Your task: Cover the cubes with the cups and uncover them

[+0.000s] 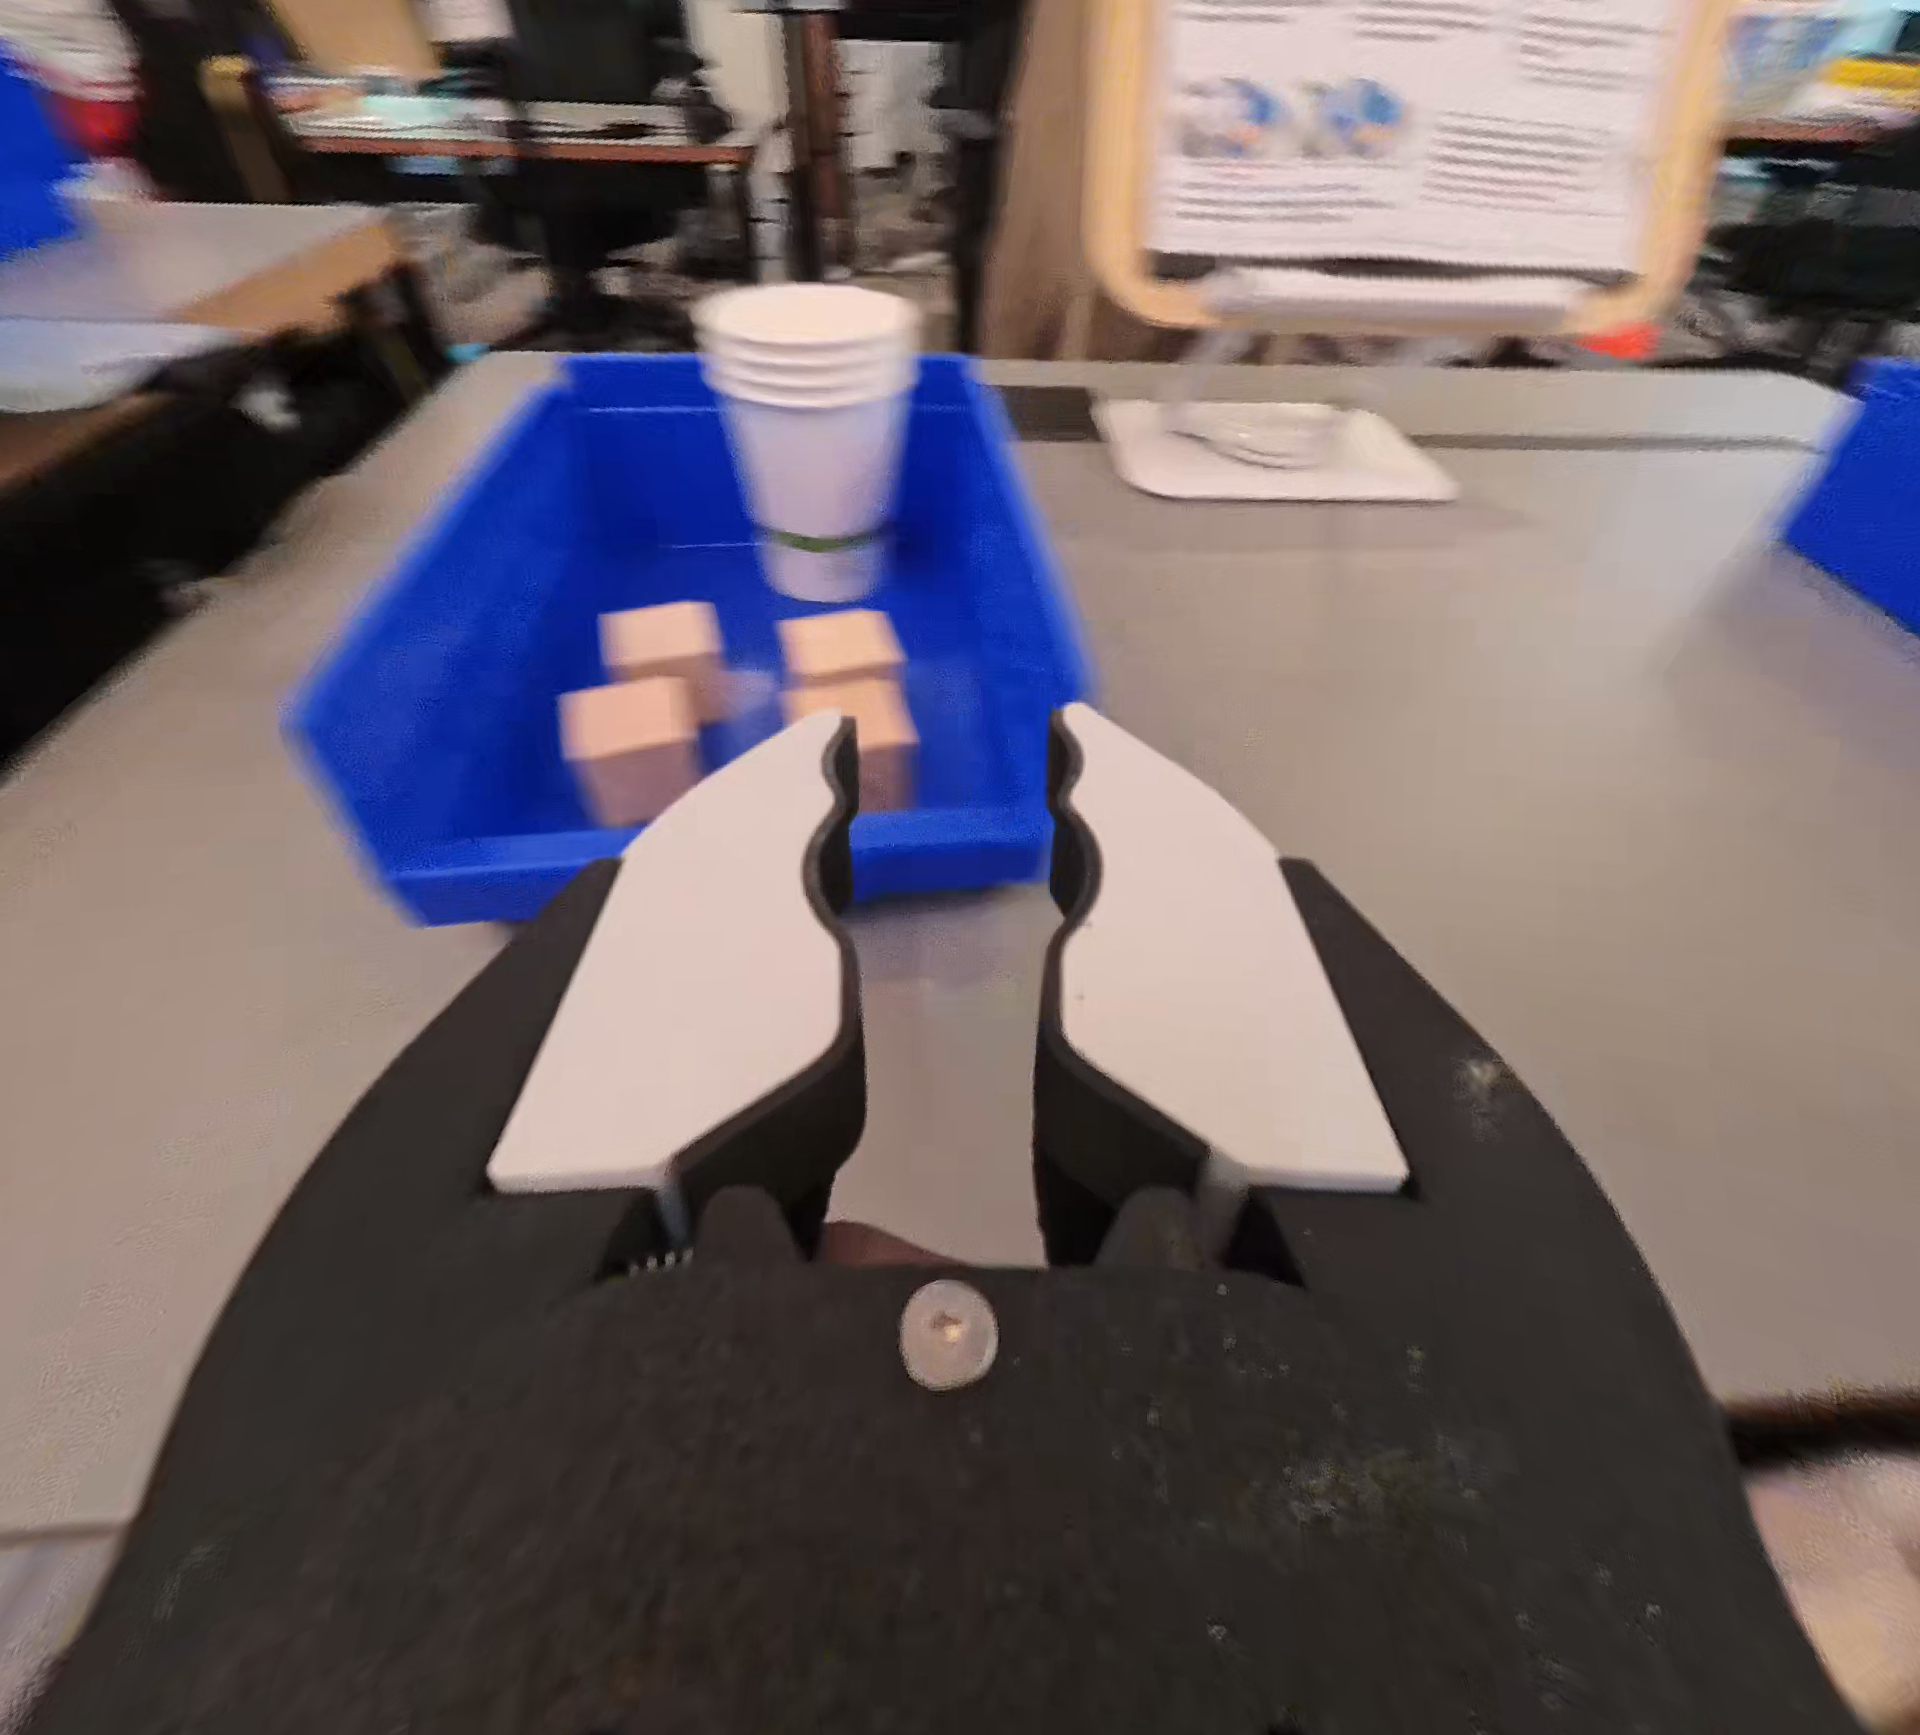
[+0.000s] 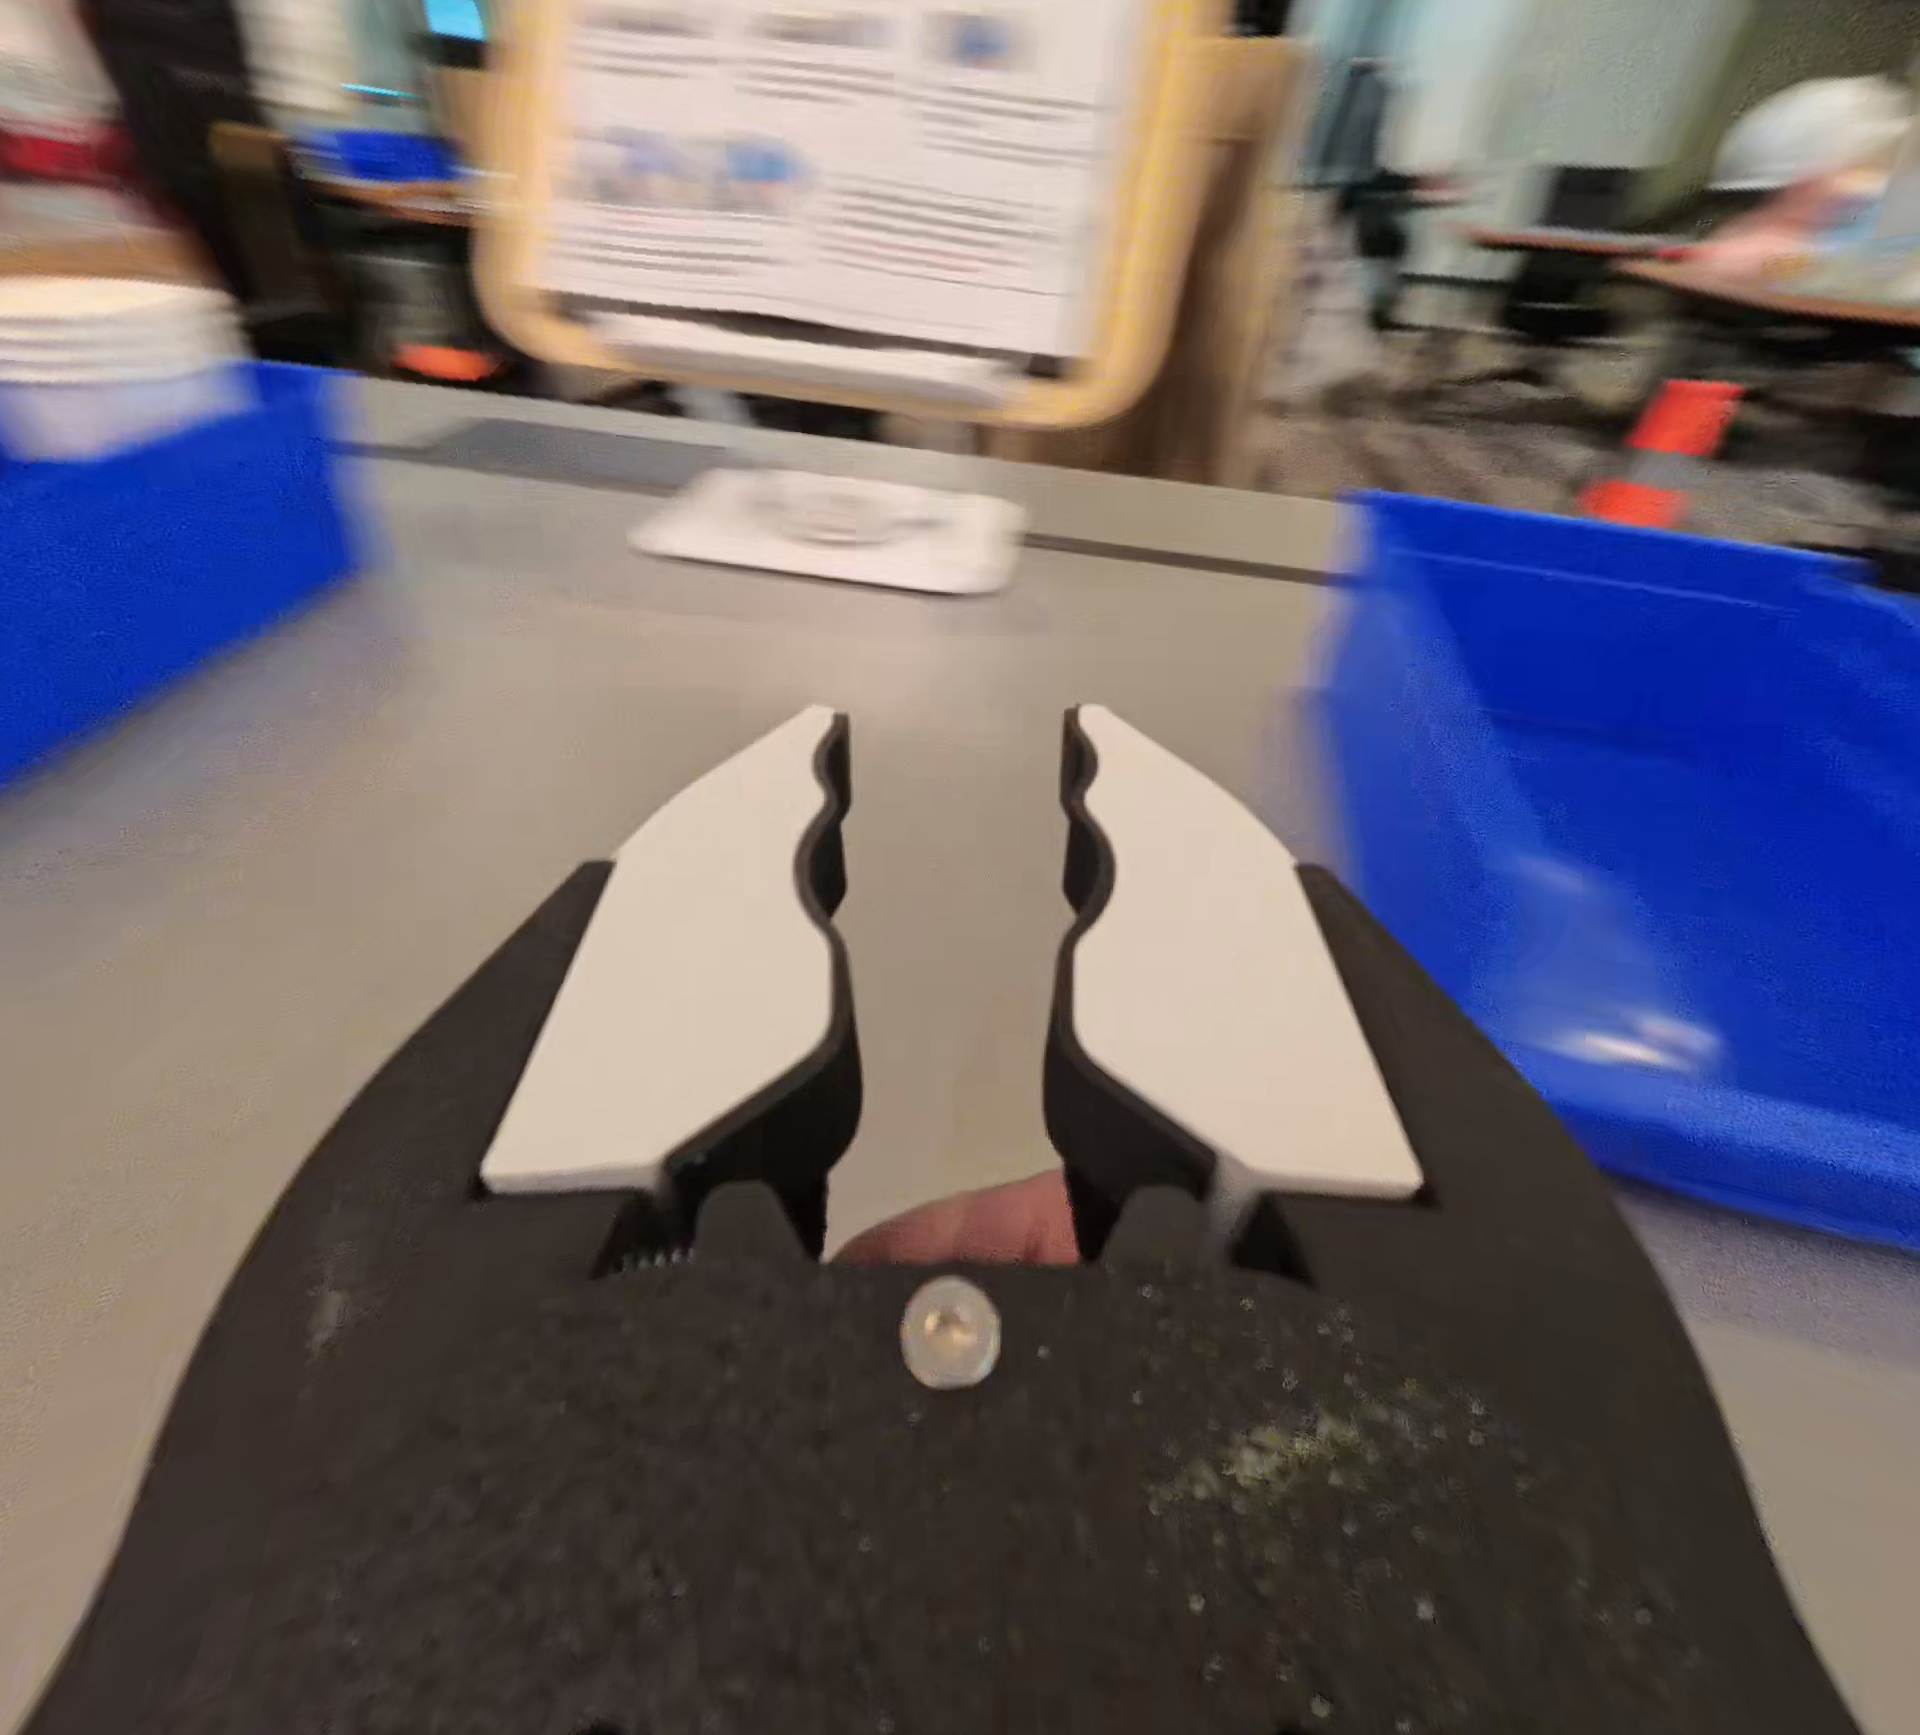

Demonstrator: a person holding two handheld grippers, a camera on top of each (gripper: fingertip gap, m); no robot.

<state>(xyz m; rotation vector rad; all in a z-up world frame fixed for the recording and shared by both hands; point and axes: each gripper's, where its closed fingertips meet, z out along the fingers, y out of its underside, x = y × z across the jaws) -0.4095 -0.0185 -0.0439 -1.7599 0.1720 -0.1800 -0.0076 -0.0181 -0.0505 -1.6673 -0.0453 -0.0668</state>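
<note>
In the left wrist view a blue bin (image 1: 447, 729) sits on the grey table. It holds a stack of white paper cups (image 1: 816, 428), upright with mouths up, and several wooden cubes (image 1: 629, 745) in front of the stack. My left gripper (image 1: 951, 740) is open and empty, just short of the bin's near wall. In the right wrist view my right gripper (image 2: 956, 729) is open and empty above bare table. The cup stack's rims (image 2: 104, 335) and the bin (image 2: 156, 584) show at the left edge there.
A second blue bin (image 2: 1621, 854) stands right of my right gripper and looks empty; its corner shows in the left wrist view (image 1: 1860, 490). A white stand base (image 1: 1273, 449) with a framed paper sheet (image 1: 1403, 33) stands at the table's far side. Both views are blurred.
</note>
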